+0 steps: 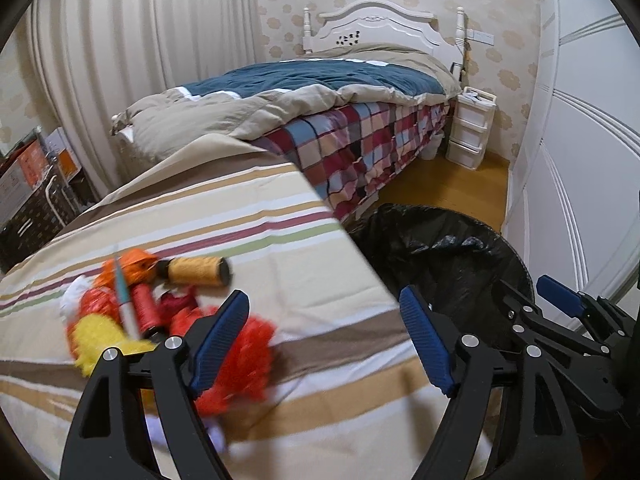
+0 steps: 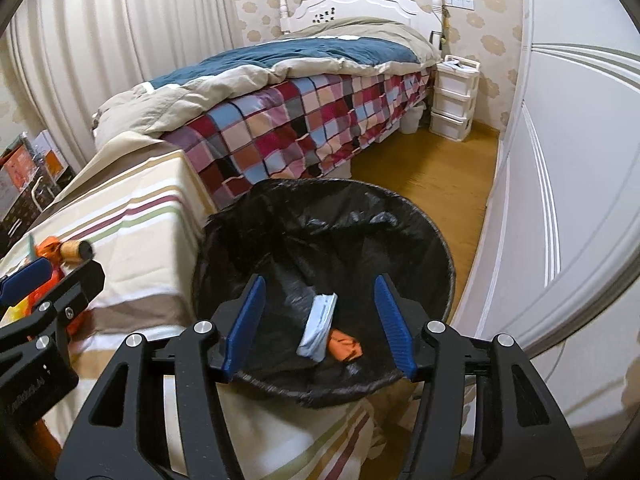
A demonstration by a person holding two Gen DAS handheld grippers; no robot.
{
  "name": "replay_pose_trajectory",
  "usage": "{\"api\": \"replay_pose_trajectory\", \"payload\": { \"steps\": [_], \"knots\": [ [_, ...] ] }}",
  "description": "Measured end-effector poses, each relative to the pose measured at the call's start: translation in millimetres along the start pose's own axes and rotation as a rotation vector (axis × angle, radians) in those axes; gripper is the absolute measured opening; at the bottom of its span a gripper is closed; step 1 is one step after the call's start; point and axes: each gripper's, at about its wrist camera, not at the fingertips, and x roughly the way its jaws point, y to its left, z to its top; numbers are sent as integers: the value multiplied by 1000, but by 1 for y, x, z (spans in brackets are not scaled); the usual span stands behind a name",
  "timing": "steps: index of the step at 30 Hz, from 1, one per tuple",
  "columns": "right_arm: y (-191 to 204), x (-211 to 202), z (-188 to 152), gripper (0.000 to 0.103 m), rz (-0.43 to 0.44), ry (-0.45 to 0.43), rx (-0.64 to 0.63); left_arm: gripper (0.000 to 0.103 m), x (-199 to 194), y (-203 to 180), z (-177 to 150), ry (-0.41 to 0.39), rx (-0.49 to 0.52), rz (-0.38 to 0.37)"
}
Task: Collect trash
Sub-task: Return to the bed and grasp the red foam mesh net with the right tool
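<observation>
A pile of trash lies on the striped cloth [image 1: 280, 216]: a yellow thread spool [image 1: 198, 273], a red spool [image 1: 145, 307], orange wrapper [image 1: 134, 266], red fluffy scrap [image 1: 244, 364], yellow scrap [image 1: 100, 338] and a pen-like stick [image 1: 125, 300]. My left gripper [image 1: 326, 340] is open and empty just right of the pile. The black-lined trash bin [image 2: 420, 232] stands beside the table. It holds a pale blue packet [image 2: 318, 326] and an orange scrap [image 2: 346, 344]. My right gripper [image 2: 318, 324] is open and empty over the bin; it also shows in the left wrist view [image 1: 560, 300].
A bed [image 2: 280, 120] with a checkered blanket stands behind the table. White drawers [image 2: 454, 96] stand by the headboard. A white wardrobe [image 2: 560, 160] runs along the right. Boxes [image 1: 24, 184] sit at the far left. Wooden floor [image 2: 432, 176] lies between bed and wardrobe.
</observation>
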Motion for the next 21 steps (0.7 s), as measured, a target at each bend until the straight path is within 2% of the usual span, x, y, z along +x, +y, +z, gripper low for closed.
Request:
{"api": "replay_pose_trajectory", "payload": {
  "steps": [6,21],
  "knots": [
    [17,-17,-12,57,34,-6,-20,78,-24,27,-12,-24,-30,40],
    [74,-31,-39,57,121,24,-110,78,-52,105,-44,-11,-154,133]
  ]
}}
